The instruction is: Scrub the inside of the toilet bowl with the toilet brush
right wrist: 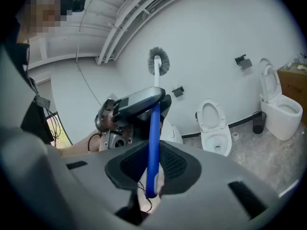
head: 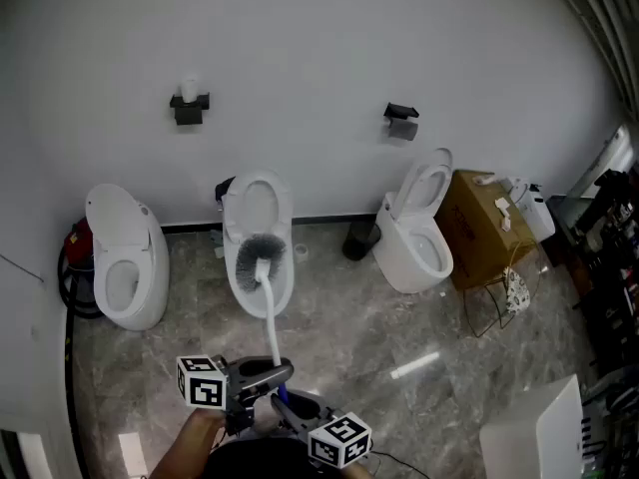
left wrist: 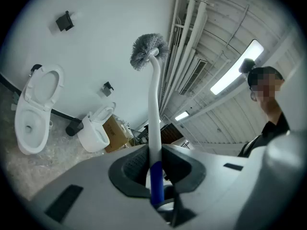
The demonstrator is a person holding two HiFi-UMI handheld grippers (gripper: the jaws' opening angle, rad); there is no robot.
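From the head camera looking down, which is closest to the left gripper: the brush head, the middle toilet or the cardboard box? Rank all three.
1. Brush head, just ahead, at the end of the toilet brush that the left gripper grips.
2. Middle toilet, straight ahead against the wall.
3. Cardboard box, far off to the right.

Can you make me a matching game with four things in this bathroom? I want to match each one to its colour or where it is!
Things:
1. toilet brush
2. cardboard box
3. left toilet
4. bin

Clues:
A. brown, at the right end of the row
B. clamped in the left gripper and the right gripper
C. white, lid up, at the far left of the row
D. black, standing on the floor

Pairs: 1-B, 2-A, 3-C, 4-D
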